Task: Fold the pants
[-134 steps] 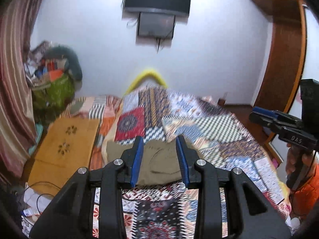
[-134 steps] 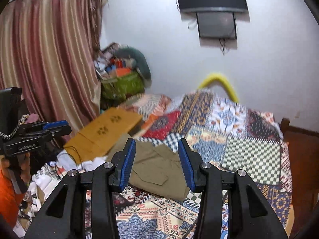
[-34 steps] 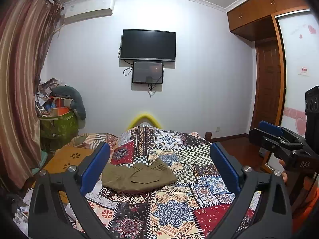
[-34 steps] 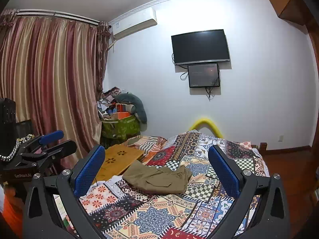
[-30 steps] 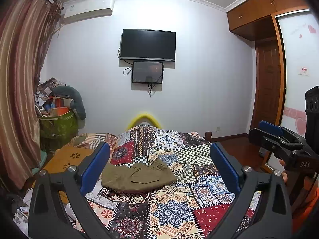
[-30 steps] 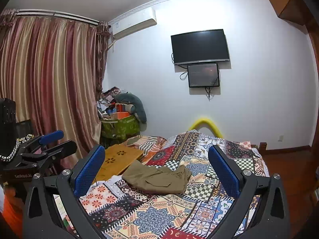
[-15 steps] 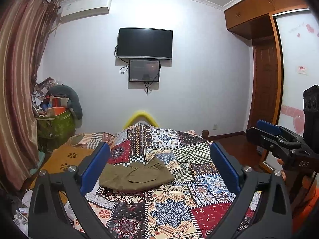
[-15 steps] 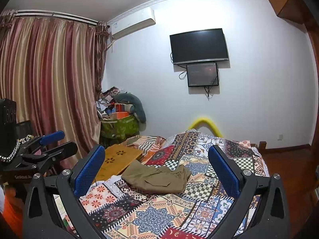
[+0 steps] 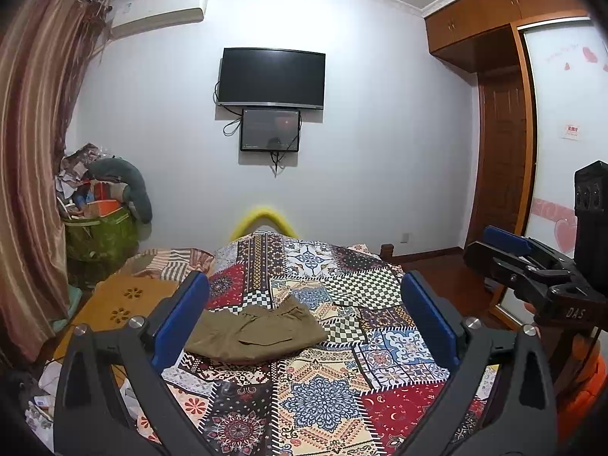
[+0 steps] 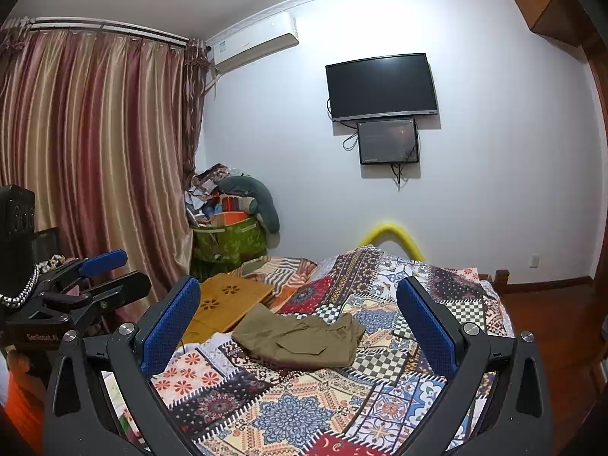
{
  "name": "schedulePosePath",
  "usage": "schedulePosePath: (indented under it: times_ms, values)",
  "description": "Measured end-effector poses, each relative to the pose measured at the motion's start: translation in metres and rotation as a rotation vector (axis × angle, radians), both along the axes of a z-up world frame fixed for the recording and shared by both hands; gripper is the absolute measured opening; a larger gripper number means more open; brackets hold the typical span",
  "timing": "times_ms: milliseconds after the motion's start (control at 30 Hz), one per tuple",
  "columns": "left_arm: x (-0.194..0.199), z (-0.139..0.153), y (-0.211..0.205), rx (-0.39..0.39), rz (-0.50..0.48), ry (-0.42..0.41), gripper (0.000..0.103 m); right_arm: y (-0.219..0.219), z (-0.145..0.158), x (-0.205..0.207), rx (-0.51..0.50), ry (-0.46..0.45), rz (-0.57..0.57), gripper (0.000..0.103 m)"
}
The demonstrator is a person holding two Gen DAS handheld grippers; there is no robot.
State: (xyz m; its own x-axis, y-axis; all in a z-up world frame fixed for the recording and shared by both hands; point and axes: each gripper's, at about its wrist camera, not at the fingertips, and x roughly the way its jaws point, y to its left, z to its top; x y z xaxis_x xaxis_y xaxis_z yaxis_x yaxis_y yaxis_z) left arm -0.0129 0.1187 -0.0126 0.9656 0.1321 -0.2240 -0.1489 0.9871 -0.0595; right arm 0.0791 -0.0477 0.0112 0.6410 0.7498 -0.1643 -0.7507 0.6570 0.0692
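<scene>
I am holding both tools above the foot of a bed covered with a bright patchwork quilt (image 9: pixel 323 391) of floral, checked and striped squares, and I am looking along it toward a plain white wall (image 9: pixel 380 152). On that wall a black flat television (image 9: pixel 271 78) is hanging with a smaller dark screen (image 9: pixel 270 130) just beneath it, and a white air conditioner (image 10: pixel 254 43) is sitting high up beside the striped red-and-gold curtains (image 10: pixel 95 152). A yellow curved tube (image 9: pixel 264 216) is showing at the far end of the bed. A brown wooden wardrobe (image 9: pixel 501 114) is standing along the right side.

In the corner by the curtains, a green fabric bin (image 10: pixel 228 241) is overflowing with crumpled papers, an orange box and a grey-green cushion draped over its edge. A light wooden lap table (image 10: pixel 224 304) with flower cut-outs is lying near it at the left edge of the bed.

The olive-khaki folded pants (image 9: pixel 254 332) are resting on the quilt, well apart from both tools, just beside the lap table.

My left gripper (image 9: pixel 302 319), with its 2 blue pads, is standing wide apart and gripping nothing. My right gripper (image 10: pixel 298 326) is spread equally wide, also unladen.
</scene>
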Motion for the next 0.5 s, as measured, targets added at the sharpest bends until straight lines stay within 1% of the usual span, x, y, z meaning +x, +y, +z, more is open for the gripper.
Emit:
schedulePosePath:
  times_ms: [500]
  values:
    - [0.0012, -0.0021, 0.0003, -0.002, -0.001, 0.004, 0.102, 0.0017, -0.0033, 0.0022, -0.004, 0.010, -0.003, 0.103]
